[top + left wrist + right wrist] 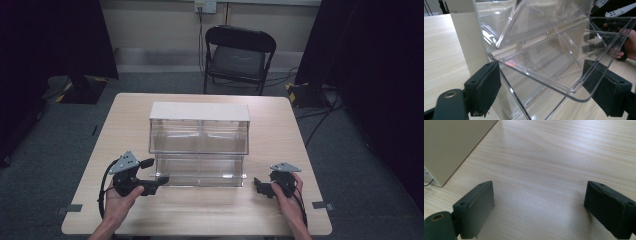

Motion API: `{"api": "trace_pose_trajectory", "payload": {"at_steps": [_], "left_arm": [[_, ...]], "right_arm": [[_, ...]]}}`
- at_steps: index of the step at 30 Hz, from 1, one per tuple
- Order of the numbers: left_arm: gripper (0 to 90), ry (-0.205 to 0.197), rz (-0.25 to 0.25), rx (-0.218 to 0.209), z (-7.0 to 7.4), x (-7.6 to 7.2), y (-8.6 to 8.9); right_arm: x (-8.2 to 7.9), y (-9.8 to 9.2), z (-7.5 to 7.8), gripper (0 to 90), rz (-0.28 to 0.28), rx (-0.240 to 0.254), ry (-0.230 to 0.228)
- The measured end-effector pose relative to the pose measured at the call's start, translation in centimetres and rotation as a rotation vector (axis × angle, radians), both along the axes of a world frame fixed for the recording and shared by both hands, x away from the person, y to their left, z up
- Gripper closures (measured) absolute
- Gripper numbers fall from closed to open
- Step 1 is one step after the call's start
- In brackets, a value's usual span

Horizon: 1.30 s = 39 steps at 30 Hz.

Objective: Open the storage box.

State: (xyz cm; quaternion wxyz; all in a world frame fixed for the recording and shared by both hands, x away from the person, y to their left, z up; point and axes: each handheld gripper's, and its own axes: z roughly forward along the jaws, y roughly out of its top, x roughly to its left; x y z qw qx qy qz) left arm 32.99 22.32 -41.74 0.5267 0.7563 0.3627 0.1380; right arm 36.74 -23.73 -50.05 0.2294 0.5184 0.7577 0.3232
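A clear acrylic two-tier bin organiser (199,145) with a beige top (199,111) stands mid-table. My left gripper (156,171) is at the lower tier's front left corner, held in a hand. In the left gripper view it (539,72) is open, and the rounded edge of a tilted clear bin front (549,57) lies between the wide-apart jaws, next to the beige side panel (466,32). My right gripper (260,187) hovers open just right of the organiser; its view (539,192) has bare wood between the jaws and the beige panel (451,145) at top left.
The light wooden table (280,125) has free surface in front of and beside the organiser. A black folding chair (239,55) stands behind the far edge. Cables run on the grey floor. The other hand (626,45) shows through the acrylic.
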Motion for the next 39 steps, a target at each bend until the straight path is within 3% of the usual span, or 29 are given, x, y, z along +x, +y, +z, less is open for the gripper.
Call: {"api": "trace_pose_trajectory", "payload": {"at_steps": [8,16,24,36,39], "left_arm": [[15.7,-0.019,0.011,-0.024,0.5,0.2,0.2],[15.8,-0.024,0.008,-0.002,0.8,0.2,0.2],[15.7,-0.041,-0.003,-0.014,1.4,0.2,-0.1],[15.4,-0.029,-0.002,-0.03,1.8,0.6,-0.1],[15.6,-0.024,-0.009,-0.059,1.9,0.7,0.0]], "right_arm": [[0.0,0.0,0.0,8.5,0.003,0.0,0.001],[0.0,0.0,0.0,8.0,0.003,-0.002,0.0],[0.1,0.1,0.0,6.4,0.009,-0.004,0.003],[0.1,0.1,0.0,6.3,0.009,-0.003,0.003],[0.1,0.1,0.0,6.4,0.009,-0.003,0.003]]}}
